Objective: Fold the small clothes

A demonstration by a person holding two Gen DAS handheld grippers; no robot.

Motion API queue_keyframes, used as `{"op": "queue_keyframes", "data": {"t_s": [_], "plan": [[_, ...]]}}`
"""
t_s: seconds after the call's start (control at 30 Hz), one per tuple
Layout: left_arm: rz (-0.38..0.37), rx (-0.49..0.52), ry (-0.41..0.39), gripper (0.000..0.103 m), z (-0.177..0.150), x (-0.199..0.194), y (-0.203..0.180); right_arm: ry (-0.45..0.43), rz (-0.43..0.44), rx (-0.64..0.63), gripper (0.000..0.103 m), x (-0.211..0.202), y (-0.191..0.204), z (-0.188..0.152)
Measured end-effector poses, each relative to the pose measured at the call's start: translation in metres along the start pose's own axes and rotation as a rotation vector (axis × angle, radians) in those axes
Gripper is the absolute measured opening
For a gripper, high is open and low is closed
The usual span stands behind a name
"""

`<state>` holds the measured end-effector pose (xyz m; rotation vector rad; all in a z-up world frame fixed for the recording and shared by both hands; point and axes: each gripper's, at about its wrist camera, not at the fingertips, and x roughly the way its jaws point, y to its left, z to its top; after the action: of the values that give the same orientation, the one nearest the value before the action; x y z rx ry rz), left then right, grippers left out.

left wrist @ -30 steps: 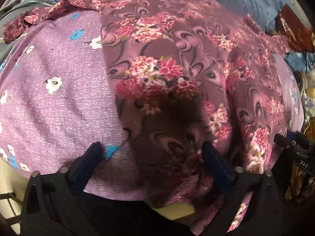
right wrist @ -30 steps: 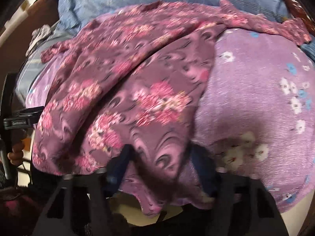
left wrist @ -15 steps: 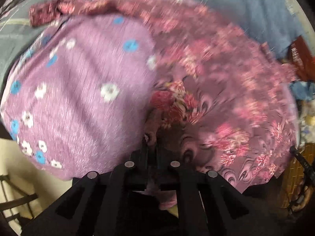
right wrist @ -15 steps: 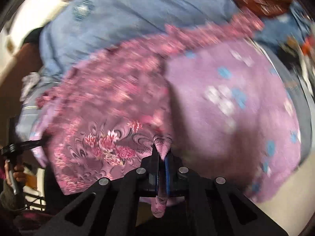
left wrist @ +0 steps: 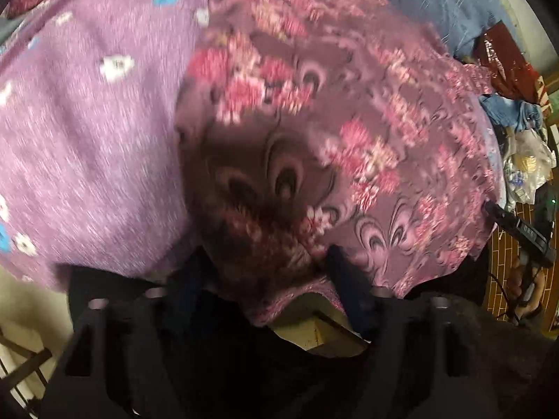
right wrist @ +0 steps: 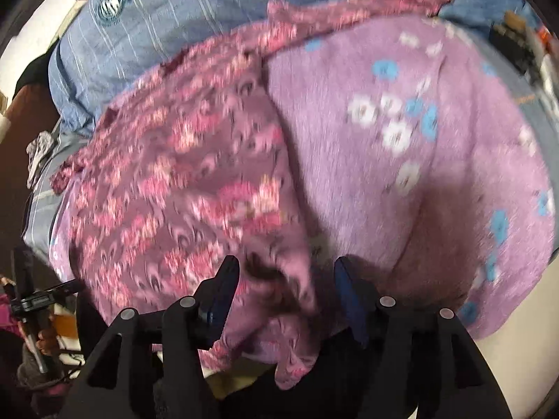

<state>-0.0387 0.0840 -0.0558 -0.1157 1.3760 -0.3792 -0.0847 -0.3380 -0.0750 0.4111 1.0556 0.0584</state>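
A mauve garment with pink flowers (left wrist: 314, 132) lies on a purple fleece blanket with white and blue flowers (left wrist: 87, 132). My left gripper (left wrist: 265, 262) points steeply down at the garment's near edge. Its jaws are opening, and a dark fold of the garment lies between them, loose from the pads. In the right wrist view the same garment (right wrist: 181, 192) covers the left half of the blanket (right wrist: 419, 181). My right gripper (right wrist: 285, 269) is also opening, its blue-padded fingers (right wrist: 223, 286) apart with the garment's rumpled hem hanging between them.
Blue striped cloth (right wrist: 174, 17) lies behind the blanket. A dark red bag (left wrist: 503, 66) and plastic bags (left wrist: 524, 160) crowd the far right. The right gripper's handle (left wrist: 517, 230) shows at the right edge. A pale surface (left wrist: 314, 328) shows under the hem.
Both grippers went from apart to shut on the garment's near edge, and their jaws now stand apart again. The views shifted sideways across the blanket and the hem has slackened.
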Motion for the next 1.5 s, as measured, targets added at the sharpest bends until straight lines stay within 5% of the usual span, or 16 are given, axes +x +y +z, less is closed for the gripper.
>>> {"op": "queue_keyframes", "data": {"t_s": [0.03, 0.07, 0.1, 0.2, 0.33, 0.53, 0.63, 0.7, 0.77, 0.83, 1.0, 1.07, 1.1, 1.23, 1.3, 1.5], "plan": [[0.020, 0.013, 0.001, 0.014, -0.002, -0.002, -0.002, 0.017, 0.006, -0.009, 0.048, 0.004, 0.000, -0.002], [0.007, 0.018, 0.001, 0.002, -0.001, -0.006, -0.002, 0.029, 0.006, -0.028, 0.008, 0.006, 0.003, -0.005], [-0.027, -0.004, -0.003, 0.002, 0.000, -0.012, 0.000, 0.031, 0.014, -0.039, 0.005, 0.004, 0.005, -0.005], [-0.140, -0.070, -0.098, 0.002, 0.005, -0.058, 0.005, -0.066, 0.117, -0.019, 0.004, -0.033, 0.006, 0.000], [-0.090, -0.093, -0.136, 0.002, 0.007, -0.081, 0.012, -0.183, 0.191, 0.006, 0.004, -0.077, 0.000, 0.008], [-0.037, -0.166, 0.074, 0.003, -0.011, -0.034, 0.038, 0.066, -0.002, 0.042, 0.005, -0.006, -0.014, -0.006], [-0.042, -0.085, -0.038, 0.004, -0.005, -0.068, 0.029, 0.064, -0.011, 0.049, 0.010, -0.008, -0.014, 0.003], [-0.022, -0.023, -0.125, 0.017, 0.013, -0.088, 0.014, -0.027, 0.005, 0.038, 0.019, -0.027, -0.010, 0.021], [0.008, 0.024, -0.185, 0.056, 0.043, -0.089, -0.002, -0.104, 0.032, 0.020, 0.037, -0.037, 0.000, 0.043], [0.071, 0.038, -0.219, 0.057, 0.077, -0.079, -0.015, -0.169, 0.055, -0.008, 0.047, -0.033, 0.015, 0.069], [0.133, 0.023, -0.184, 0.057, 0.121, -0.036, -0.023, -0.150, -0.042, -0.011, 0.044, 0.033, 0.034, 0.131], [0.149, -0.019, -0.153, 0.055, 0.128, -0.018, -0.020, -0.108, -0.081, -0.021, 0.007, 0.055, 0.033, 0.142], [0.135, -0.035, -0.167, 0.055, 0.127, -0.015, -0.017, -0.123, -0.085, -0.013, 0.005, 0.056, 0.035, 0.145], [0.216, 0.018, -0.247, 0.059, 0.122, -0.006, -0.027, -0.231, -0.049, 0.019, 0.005, 0.042, 0.027, 0.140], [0.248, 0.062, -0.238, 0.059, 0.124, -0.005, -0.038, -0.167, -0.076, -0.004, 0.005, 0.064, 0.020, 0.137], [0.115, 0.075, -0.284, 0.060, 0.146, -0.030, -0.057, -0.317, -0.022, 0.065, 0.021, 0.006, -0.016, 0.171]]}}
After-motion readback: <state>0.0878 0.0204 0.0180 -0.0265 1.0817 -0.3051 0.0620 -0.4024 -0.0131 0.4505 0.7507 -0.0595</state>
